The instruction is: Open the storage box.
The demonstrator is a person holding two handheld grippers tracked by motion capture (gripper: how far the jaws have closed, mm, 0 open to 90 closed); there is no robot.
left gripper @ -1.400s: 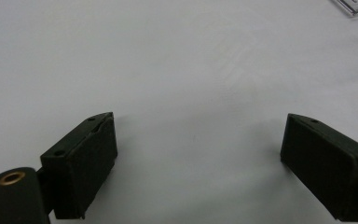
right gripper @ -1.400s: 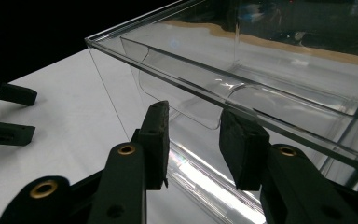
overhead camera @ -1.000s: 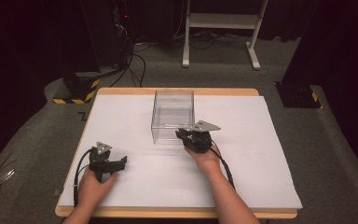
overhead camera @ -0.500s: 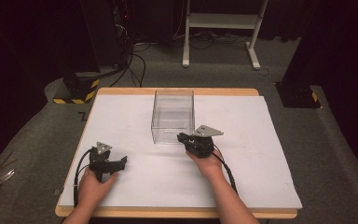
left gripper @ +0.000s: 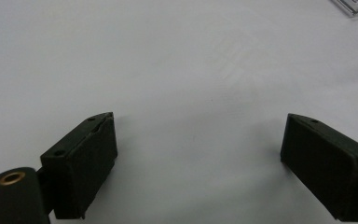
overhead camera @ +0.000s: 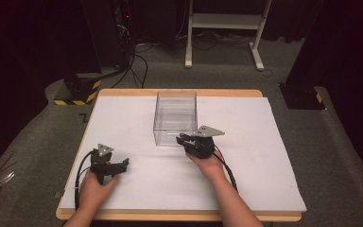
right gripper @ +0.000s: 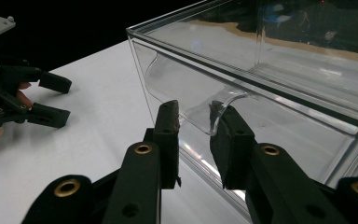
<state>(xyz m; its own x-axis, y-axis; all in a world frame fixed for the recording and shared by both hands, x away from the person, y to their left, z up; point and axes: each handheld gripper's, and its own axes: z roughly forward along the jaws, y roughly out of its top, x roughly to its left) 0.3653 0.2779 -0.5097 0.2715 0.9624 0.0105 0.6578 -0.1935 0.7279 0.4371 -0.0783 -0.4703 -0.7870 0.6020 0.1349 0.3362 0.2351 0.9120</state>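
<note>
The right gripper [right gripper: 193, 116], jaws narrowed astride the clear box [overhead camera: 175, 118] wall, has edged back; the left gripper [left gripper: 200, 154] stays spread.

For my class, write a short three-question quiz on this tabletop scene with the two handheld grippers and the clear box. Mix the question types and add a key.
1. True or false: the left gripper is holding the clear box.
2. Multiple choice: the right gripper has its jaws
A. wide apart over bare table
B. close together at the near wall of the box, by its curved cut-out
C. inside the box, touching the floor of it
3. Fill in: the box stands on a ______ sheet that covers the table.

Key: 1 false, its jaws stand wide apart over the bare sheet. 2 B. 3 white.
</note>
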